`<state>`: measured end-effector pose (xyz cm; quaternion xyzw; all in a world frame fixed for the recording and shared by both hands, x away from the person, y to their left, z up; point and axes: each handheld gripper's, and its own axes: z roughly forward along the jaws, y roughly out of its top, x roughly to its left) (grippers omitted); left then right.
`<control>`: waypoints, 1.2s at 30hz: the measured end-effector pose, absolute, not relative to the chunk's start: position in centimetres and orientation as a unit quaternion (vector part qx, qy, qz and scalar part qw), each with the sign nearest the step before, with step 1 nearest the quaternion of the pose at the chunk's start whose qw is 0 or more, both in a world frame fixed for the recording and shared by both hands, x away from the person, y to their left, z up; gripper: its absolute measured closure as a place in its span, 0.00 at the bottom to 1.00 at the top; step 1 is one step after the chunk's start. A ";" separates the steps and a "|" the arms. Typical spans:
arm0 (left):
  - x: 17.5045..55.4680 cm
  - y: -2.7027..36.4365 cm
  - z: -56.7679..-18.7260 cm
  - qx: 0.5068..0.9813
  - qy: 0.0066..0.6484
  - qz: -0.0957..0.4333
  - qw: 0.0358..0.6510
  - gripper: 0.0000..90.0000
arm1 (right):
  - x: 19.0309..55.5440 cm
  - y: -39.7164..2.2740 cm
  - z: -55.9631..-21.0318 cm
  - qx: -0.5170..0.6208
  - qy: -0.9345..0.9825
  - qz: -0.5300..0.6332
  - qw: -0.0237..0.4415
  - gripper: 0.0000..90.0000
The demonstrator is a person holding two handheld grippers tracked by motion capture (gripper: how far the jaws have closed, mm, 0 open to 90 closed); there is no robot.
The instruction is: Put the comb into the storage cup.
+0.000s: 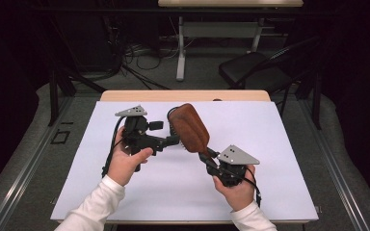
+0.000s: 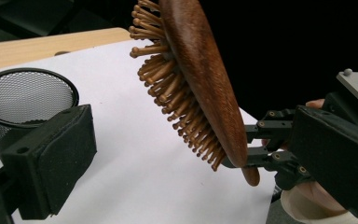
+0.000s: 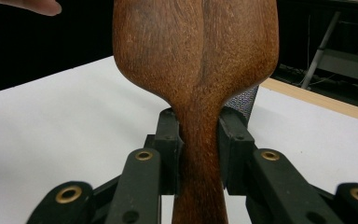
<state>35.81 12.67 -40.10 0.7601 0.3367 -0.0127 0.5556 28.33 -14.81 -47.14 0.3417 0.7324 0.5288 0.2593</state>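
Hairbrush (image 1: 189,127): wooden, raised above worktop (image 1: 270,159) centre, head toward 11 o'clock.
Right claw (image 1: 206,155): pinching the brush handle.
Left claw (image 1: 173,140): spread, beside the bristles.
Mesh cup (image 2: 25,100): behind brush.

I'm looking over everything in front of me and can't read a single word, label, brand, number or sign anywhere.

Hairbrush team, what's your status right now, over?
Right gripper shut on wooden hairbrush handle, brush lifted off table. Left gripper open beside bristles. Mesh cup behind; nothing blocking.
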 end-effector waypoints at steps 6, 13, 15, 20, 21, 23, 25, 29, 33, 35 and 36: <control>36.9 12.2 -40.3 0.752 0.355 -0.046 0.553 0.03 | 28.3 -14.8 -47.2 0.342 0.733 0.529 0.257 0.80; 37.3 11.6 -40.2 0.751 0.358 -0.055 0.552 0.05 | 28.3 -14.8 -47.1 0.341 0.732 0.531 0.258 0.80; 37.4 11.4 -40.3 0.753 0.356 -0.056 0.551 0.06 | 28.3 -14.8 -47.1 0.341 0.732 0.530 0.259 0.80; 37.5 10.9 -40.2 0.753 0.355 -0.060 0.551 0.09 | 28.2 -14.6 -47.1 0.338 0.734 0.529 0.258 0.80; 37.6 10.7 -40.2 0.754 0.352 -0.059 0.551 0.09 | 28.2 -14.6 -47.1 0.338 0.734 0.530 0.257 0.80; 37.6 10.4 -40.2 0.757 0.348 -0.062 0.549 0.10 | 28.2 -14.5 -47.1 0.337 0.735 0.529 0.258 0.80; 37.6 10.2 -40.1 0.759 0.346 -0.062 0.548 0.12 | 28.2 -14.5 -47.1 0.337 0.735 0.530 0.257 0.80; 37.6 9.8 -40.0 0.761 0.342 -0.064 0.548 0.14 | 28.1 -14.6 -47.1 0.336 0.734 0.531 0.258 0.80; 37.7 9.4 -40.1 0.759 0.342 -0.068 0.549 0.16 | 28.1 -14.5 -47.1 0.335 0.734 0.531 0.258 0.80; 37.7 9.3 -40.1 0.759 0.342 -0.068 0.550 0.17 | 28.0 -14.5 -47.1 0.333 0.735 0.531 0.260 0.80; 37.7 9.2 -40.1 0.758 0.344 -0.070 0.550 0.17 | 28.0 -14.4 -47.1 0.332 0.735 0.531 0.260 0.80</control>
